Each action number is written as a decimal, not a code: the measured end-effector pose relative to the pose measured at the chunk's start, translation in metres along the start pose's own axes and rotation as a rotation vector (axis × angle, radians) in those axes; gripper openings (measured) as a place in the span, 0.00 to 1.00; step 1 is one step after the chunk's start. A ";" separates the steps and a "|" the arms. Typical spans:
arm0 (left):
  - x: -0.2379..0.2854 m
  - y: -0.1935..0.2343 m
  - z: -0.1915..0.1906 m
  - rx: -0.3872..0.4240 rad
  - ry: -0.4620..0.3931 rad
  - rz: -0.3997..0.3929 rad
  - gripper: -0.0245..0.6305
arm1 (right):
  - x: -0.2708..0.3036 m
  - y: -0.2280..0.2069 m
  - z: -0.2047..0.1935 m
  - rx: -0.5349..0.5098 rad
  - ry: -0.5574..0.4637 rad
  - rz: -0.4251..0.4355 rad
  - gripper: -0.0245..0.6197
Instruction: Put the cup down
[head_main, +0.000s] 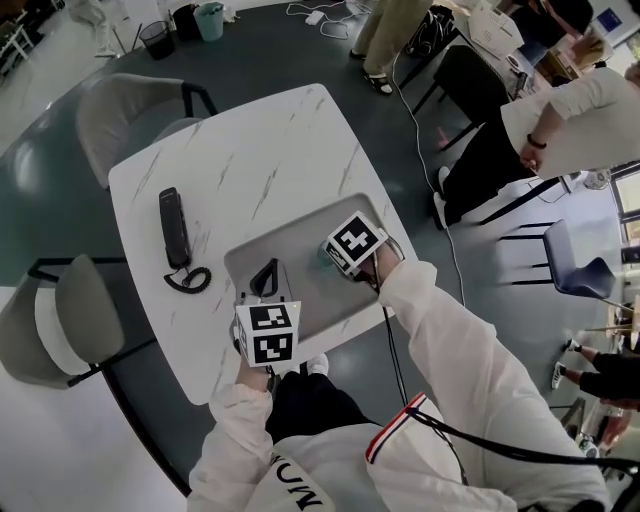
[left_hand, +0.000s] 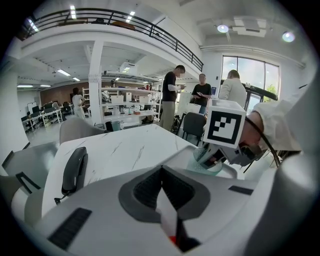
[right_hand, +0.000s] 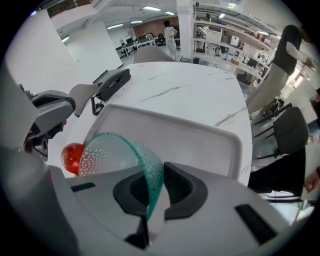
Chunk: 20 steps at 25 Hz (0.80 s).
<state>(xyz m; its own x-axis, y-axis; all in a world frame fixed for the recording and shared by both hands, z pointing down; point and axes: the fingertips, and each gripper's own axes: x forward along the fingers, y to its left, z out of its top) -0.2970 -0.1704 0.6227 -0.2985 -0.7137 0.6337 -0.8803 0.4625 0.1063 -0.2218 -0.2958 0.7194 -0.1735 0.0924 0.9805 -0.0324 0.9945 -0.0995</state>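
The cup (right_hand: 117, 157), its wall pinched in the right gripper (right_hand: 152, 200), hangs over the tray (right_hand: 200, 135) below the gripper; set-down seems unfinished, needing contact, then release.

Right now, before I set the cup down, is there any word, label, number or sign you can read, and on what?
White top: dark letters, upside down and cut off by the picture edge; not readable.
Left cube and right cube: black-and-white square patterns only, no words or numbers.
Phone, cup, tray: no print visible.
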 end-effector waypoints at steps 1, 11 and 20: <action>0.001 0.000 -0.001 -0.001 0.002 0.000 0.05 | 0.002 0.000 0.000 -0.002 0.005 0.002 0.07; 0.003 0.003 -0.005 -0.012 0.012 0.002 0.05 | 0.005 -0.001 0.001 -0.001 0.024 0.014 0.07; 0.002 0.003 -0.010 -0.017 0.024 -0.006 0.05 | 0.007 -0.003 0.000 0.025 0.020 0.027 0.07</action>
<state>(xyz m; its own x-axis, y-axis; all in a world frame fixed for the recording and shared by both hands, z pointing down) -0.2967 -0.1651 0.6322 -0.2843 -0.7039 0.6509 -0.8756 0.4671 0.1227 -0.2230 -0.2979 0.7264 -0.1551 0.1204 0.9805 -0.0522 0.9902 -0.1298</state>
